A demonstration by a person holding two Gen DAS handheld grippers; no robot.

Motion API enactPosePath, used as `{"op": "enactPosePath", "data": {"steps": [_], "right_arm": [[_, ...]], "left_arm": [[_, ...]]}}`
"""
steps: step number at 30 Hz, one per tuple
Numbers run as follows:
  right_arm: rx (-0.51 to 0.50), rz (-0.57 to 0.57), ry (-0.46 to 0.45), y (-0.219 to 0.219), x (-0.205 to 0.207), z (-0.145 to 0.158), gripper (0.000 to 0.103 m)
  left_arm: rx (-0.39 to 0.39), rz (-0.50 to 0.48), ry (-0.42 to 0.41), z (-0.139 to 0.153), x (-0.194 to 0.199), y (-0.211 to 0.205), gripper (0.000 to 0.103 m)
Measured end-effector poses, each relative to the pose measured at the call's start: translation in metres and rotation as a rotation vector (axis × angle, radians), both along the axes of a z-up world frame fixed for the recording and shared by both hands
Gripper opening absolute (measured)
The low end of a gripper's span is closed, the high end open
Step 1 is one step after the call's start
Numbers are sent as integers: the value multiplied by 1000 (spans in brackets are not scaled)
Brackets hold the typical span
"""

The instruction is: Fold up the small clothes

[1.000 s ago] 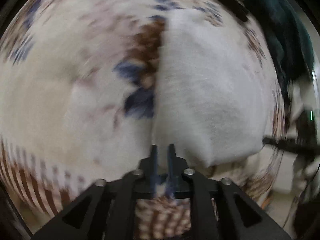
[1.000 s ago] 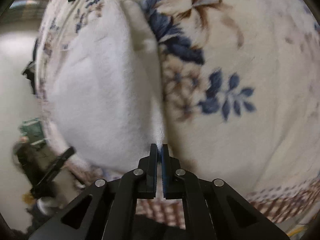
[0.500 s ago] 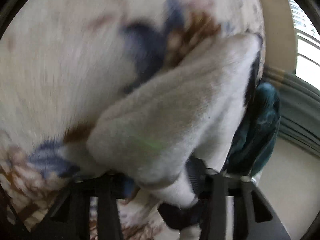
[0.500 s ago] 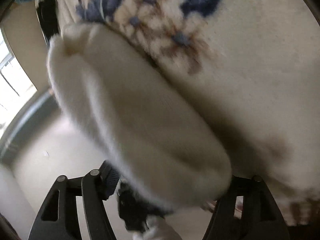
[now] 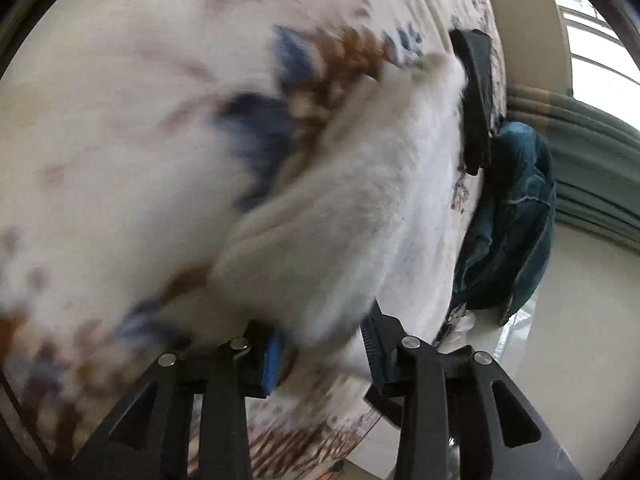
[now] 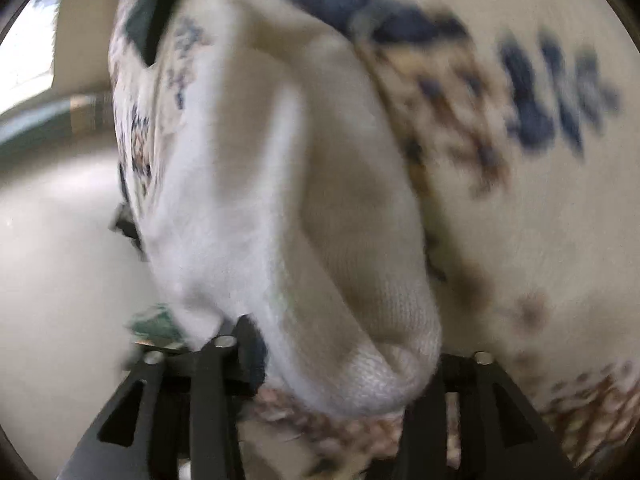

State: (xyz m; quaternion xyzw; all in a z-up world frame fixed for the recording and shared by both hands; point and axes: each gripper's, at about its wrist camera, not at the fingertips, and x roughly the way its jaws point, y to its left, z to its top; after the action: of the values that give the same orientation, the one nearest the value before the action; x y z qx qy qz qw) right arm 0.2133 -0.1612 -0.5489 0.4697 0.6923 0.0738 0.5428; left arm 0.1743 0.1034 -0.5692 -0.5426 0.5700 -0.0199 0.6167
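Observation:
A white fuzzy knitted garment [image 5: 360,208] lies folded on a floral blanket [image 5: 120,140]. My left gripper [image 5: 324,350] sits at its near end with its jaws opening. The cloth's end lies between the blue pads [image 5: 272,356], which do not pinch it. At the far end a black finger [image 5: 474,100] of the other gripper shows. In the right wrist view the same garment [image 6: 280,220] fills the middle, and its rounded end rests between the widely parted jaws of my right gripper [image 6: 344,360], which is open. Both views are blurred.
The blanket's edge drops off to a pale floor [image 5: 580,320]. A dark teal bundle [image 5: 508,220] hangs beside that edge, with a green curtain [image 5: 592,168] and a bright window behind. A small green item [image 6: 156,324] lies low near the right gripper's left finger.
Both grippers were pinched shut on the garment's edge; both have since opened and let it go. Both views have rolled and dropped closer to the cloth.

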Motion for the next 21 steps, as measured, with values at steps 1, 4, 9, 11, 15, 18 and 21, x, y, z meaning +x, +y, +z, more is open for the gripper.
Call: {"op": "enactPosePath", "data": {"steps": [1, 4, 9, 11, 15, 18, 21], "right_arm": [[-1, 5, 10, -6, -5, 1, 55], [-36, 60, -32, -19, -2, 16, 67], [-130, 178, -176, -22, 37, 34, 87], [-135, 205, -211, -12, 65, 29, 87], [-49, 214, -160, -31, 94, -14, 87], [61, 238, -122, -24, 113, -45, 89], [112, 245, -112, -14, 120, -58, 88]], "left_arm": [[61, -35, -7, 13, -5, 5, 51], [234, -97, -50, 44, 3, 19, 66], [364, -232, -175, 39, 72, 22, 69], [337, -323, -194, 20, 112, 10, 69], [235, -429, -176, -11, 151, -5, 69], [143, -431, -165, -23, 150, -3, 70], [101, -412, -184, -20, 141, 2, 68]]}}
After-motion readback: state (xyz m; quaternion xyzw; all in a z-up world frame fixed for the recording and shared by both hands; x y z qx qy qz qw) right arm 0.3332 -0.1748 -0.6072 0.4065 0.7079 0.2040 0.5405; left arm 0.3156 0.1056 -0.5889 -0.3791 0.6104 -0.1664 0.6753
